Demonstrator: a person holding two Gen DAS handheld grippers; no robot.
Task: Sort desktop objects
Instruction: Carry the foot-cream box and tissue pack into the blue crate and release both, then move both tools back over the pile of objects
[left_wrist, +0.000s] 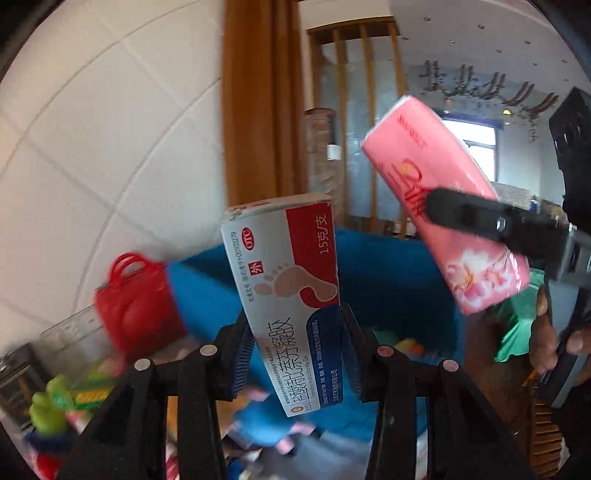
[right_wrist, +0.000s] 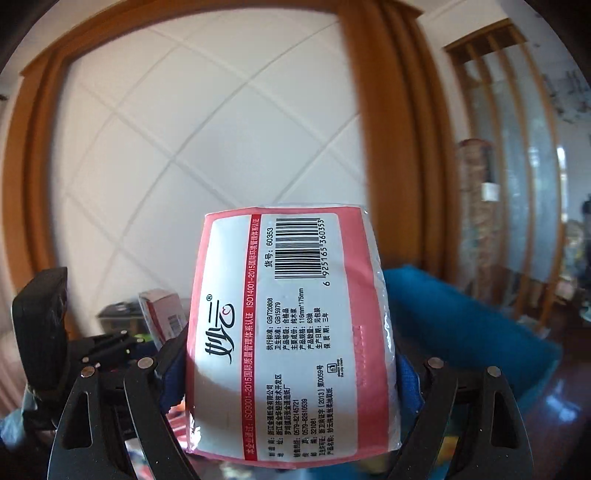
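My left gripper (left_wrist: 297, 350) is shut on a white, red and blue medicine box (left_wrist: 291, 295) with a foot picture, held upright in the air above a blue fabric bin (left_wrist: 399, 280). My right gripper (right_wrist: 288, 373) is shut on a pink tissue pack (right_wrist: 291, 332), label side facing the camera. In the left wrist view the tissue pack (left_wrist: 443, 206) hangs tilted at upper right, clamped by the right gripper's black fingers (left_wrist: 472, 214). The medicine box also shows small in the right wrist view (right_wrist: 162, 314), with the left gripper body beside it.
A red toy handbag (left_wrist: 136, 299) sits on the bin's left rim. Green and yellow toys (left_wrist: 66, 398) lie at lower left. The blue bin also shows in the right wrist view (right_wrist: 461, 332). A tiled white wall and wooden door frame (left_wrist: 258, 99) stand behind.
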